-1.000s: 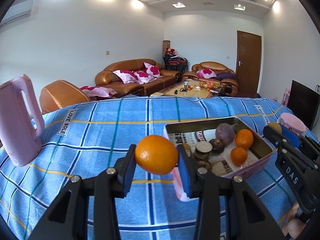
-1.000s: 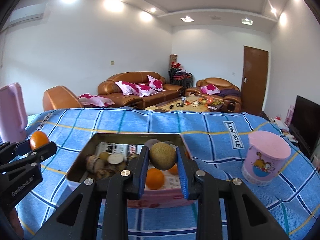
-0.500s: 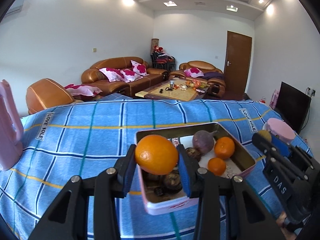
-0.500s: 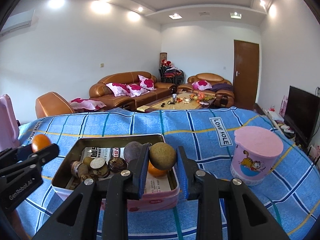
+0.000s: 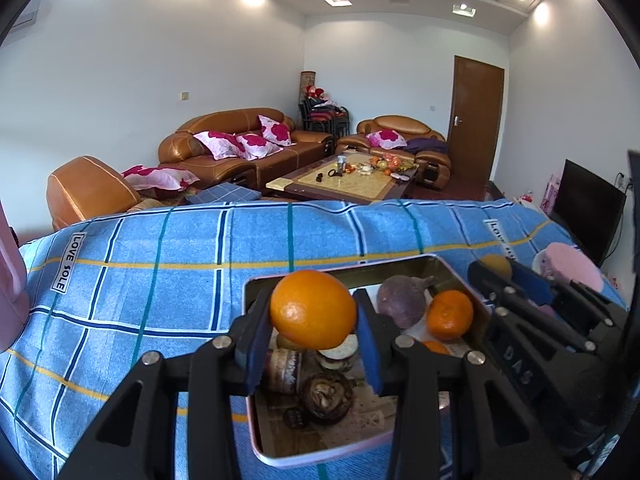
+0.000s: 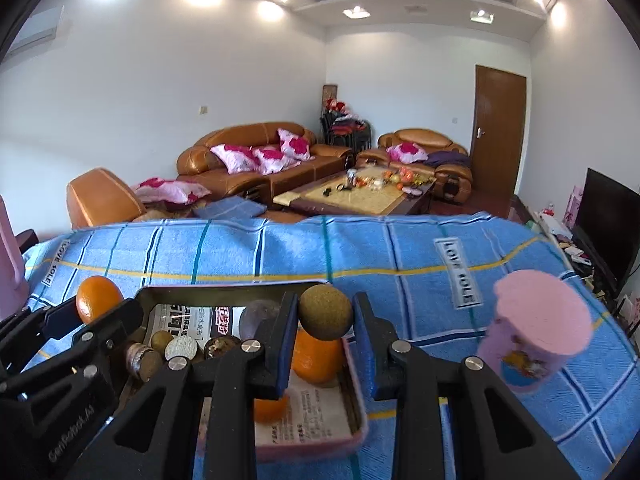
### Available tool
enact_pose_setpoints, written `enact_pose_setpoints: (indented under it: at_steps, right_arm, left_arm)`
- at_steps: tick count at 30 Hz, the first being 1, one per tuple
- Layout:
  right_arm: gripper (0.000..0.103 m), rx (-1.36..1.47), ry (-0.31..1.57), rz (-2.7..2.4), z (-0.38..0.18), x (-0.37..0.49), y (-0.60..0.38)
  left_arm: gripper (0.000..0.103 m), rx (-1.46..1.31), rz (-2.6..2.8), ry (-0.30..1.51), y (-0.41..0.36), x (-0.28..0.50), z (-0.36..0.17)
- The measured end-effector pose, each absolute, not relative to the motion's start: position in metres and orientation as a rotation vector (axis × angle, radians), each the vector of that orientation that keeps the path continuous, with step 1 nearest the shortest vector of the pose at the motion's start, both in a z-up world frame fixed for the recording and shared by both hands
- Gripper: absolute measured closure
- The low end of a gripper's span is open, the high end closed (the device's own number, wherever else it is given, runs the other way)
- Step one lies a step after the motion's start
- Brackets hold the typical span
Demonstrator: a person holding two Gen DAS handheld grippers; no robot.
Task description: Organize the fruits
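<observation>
the left gripper is clamped on an orange, its blue pads pressed against both sides of the fruit, which hangs above the near-left part of a shallow metal tin with a pink outer rim. the right gripper is closed on a round brownish-green fruit (rough-skinned, its kind hard to tell), held over the right side of the same tin.

the tin sits on a table under a blue checked cloth printed with "love sole" labels. inside it, on a printed paper lining, lie a dull purple fruit, two smaller oranges toward the right, and a cluster of dark brown husks and small round pieces on the left. these already fill much of the floor below both held fruits.

a pink cup with a pink lid stands on the cloth to the right of the tin, apart from it. a pink jug shows at the far left edge of the left wrist view. each gripper appears in the other's camera, the two flanking the tin.

behind the table are brown leather sofas with pink floral cushions, a cluttered coffee table, a brown door and a dark television.
</observation>
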State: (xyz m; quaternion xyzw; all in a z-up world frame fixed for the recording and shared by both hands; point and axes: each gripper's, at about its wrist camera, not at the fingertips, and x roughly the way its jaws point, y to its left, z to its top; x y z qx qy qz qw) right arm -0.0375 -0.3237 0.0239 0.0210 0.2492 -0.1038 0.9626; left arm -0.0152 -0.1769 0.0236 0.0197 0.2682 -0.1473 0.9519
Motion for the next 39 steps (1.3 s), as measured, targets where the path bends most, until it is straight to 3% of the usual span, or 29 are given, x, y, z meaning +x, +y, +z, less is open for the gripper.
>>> enact_pose_setpoints:
  at_steps: [10, 15, 20, 39]
  right_arm:
    - [0.073, 0.117, 0.583, -0.065, 0.001, -0.021, -0.326]
    - [0.059, 0.157, 0.575, -0.027, 0.000, -0.024, -0.327]
    - [0.058, 0.239, 0.524, -0.027, 0.002, -0.035, -0.340]
    - [0.057, 0.054, 0.272, -0.138, 0.025, -0.103, -0.314]
  left_arm:
    - [0.059, 0.042, -0.253, 0.588, -0.177, -0.001, 0.005]
    - [0.035, 0.055, -0.238, 0.521, -0.177, -0.015, 0.013]
    - [0.003, 0.033, -0.213, 0.452, -0.168, -0.032, 0.024]
    - [0.000, 0.036, -0.139, 0.330, -0.146, -0.079, 0.025]
